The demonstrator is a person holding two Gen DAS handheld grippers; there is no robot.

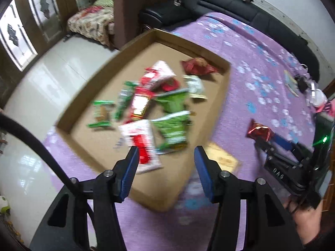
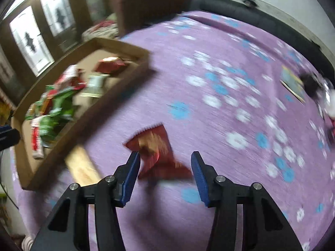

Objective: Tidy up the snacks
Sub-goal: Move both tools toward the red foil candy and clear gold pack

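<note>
A shallow cardboard box [image 1: 219,102] lies on the purple bed cover and holds several snack packets [image 1: 146,104] in red, green and white. My left gripper [image 1: 166,156] is open and empty above the box's near edge. A red snack packet [image 2: 157,150] lies on the cover to the right of the box; it also shows in the left wrist view [image 1: 259,131]. My right gripper [image 2: 165,161] is open, its jaws either side of that packet's near end, not closed on it. In the left wrist view the right gripper [image 1: 270,144] reaches the packet.
The purple flowered bed cover [image 2: 230,73] spreads to the right. A tan card [image 2: 83,167] lies beside the box's near corner. A book [image 2: 293,83] and dark and white items [image 2: 322,90] sit far right. A black sofa [image 1: 209,2] and brown chair [image 1: 142,4] stand behind.
</note>
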